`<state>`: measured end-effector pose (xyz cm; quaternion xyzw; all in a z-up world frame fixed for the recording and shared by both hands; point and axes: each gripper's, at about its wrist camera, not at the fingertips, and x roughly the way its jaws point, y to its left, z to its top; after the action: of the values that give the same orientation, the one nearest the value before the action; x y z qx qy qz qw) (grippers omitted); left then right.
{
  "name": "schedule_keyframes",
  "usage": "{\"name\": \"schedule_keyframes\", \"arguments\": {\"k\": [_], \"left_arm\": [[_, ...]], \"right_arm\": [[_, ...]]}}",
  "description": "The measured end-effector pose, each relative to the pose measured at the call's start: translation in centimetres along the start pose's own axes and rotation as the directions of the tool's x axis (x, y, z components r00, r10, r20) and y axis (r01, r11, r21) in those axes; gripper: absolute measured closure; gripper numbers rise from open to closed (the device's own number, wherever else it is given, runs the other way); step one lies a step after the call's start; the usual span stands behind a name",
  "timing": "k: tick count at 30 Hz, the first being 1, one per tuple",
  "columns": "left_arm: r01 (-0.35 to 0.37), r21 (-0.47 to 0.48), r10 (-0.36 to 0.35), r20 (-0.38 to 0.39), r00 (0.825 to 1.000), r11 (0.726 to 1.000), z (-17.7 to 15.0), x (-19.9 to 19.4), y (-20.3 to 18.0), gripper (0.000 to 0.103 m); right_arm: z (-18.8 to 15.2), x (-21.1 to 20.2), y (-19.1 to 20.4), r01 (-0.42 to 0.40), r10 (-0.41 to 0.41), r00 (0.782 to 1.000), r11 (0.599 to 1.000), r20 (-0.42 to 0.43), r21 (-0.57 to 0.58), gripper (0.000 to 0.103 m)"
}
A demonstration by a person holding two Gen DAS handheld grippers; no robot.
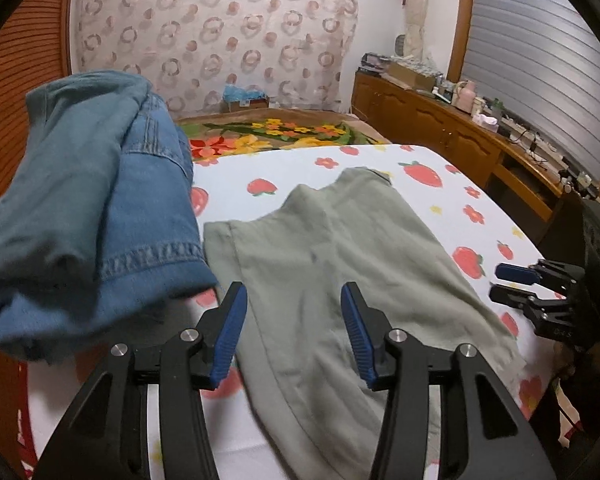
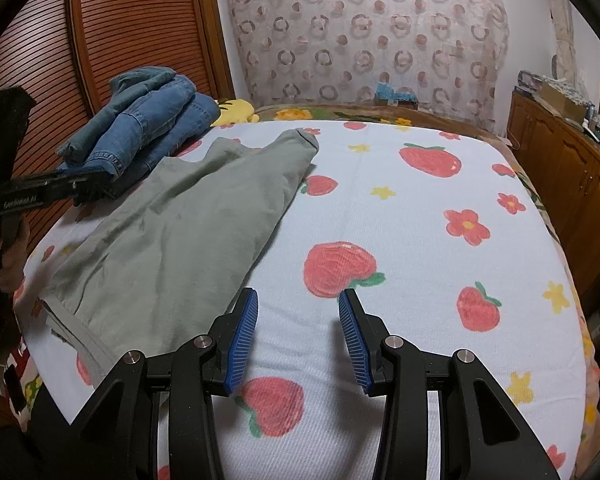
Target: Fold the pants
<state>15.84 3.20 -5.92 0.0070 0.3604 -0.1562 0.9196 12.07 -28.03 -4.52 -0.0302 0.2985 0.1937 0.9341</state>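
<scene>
— Where are the pants?

— The green pants [image 2: 188, 224] lie spread on the bed [image 2: 420, 240], on the strawberry sheet, one end hanging over the near edge. Just beside them, toward the slatted wooden door [image 2: 140, 20], sits a pile of jeans [image 1: 88, 208].

— And the left tool?

— The left tool [image 1: 294, 300] hovers over the green cloth, its jaws partly apart and gripping nothing. Whether the tips brush the fabric I can't quite tell — the view is blurred there.

— The right one?

— The right tool [image 2: 298, 308] hangs over bare sheet, beside the pants' edge, jaws about half apart, empty. A wooden cabinet [image 1: 440, 120] runs along the far side.
</scene>
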Motion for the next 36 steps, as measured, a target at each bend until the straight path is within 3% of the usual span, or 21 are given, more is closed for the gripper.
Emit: {"name": "schedule_keyframes", "arguments": {"k": [11,15,24,28,36], "left_arm": [[-0.012,-0.006,0.011,-0.035,0.999,1.0,-3.9,-1.0,-1.1,0.053],[-0.01,-0.03,0.009,-0.04,0.999,0.999,-5.5,-1.7,-1.0,0.053],[-0.028,-0.041,0.025,-0.066,0.997,0.999,-8.0,-2.9,-0.8,0.053],[-0.026,-0.044,0.023,-0.071,0.997,0.999,-8.5,-3.4,-0.9,0.053],[-0.027,-0.035,0.024,-0.07,0.997,0.999,-8.9,-3.9,-1.0,0.053]], "right_arm": [[-0.2,-1.4,0.4,-0.015,0.015,1.0,1.0,0.026,-0.003,0.059],[-0.8,-2.9,2.0,-0.051,0.052,0.998,0.998,0.031,-0.029,0.059],[-2.2,-4.6,5.4,-0.048,0.049,0.999,0.995,0.013,-0.09,0.059],[-2.6,-5.0,5.5,-0.041,0.041,0.999,0.996,-0.004,-0.082,0.047],[-3.5,-5.1,6.6,-0.046,0.042,0.998,0.994,-0.046,-0.098,0.045]]}}
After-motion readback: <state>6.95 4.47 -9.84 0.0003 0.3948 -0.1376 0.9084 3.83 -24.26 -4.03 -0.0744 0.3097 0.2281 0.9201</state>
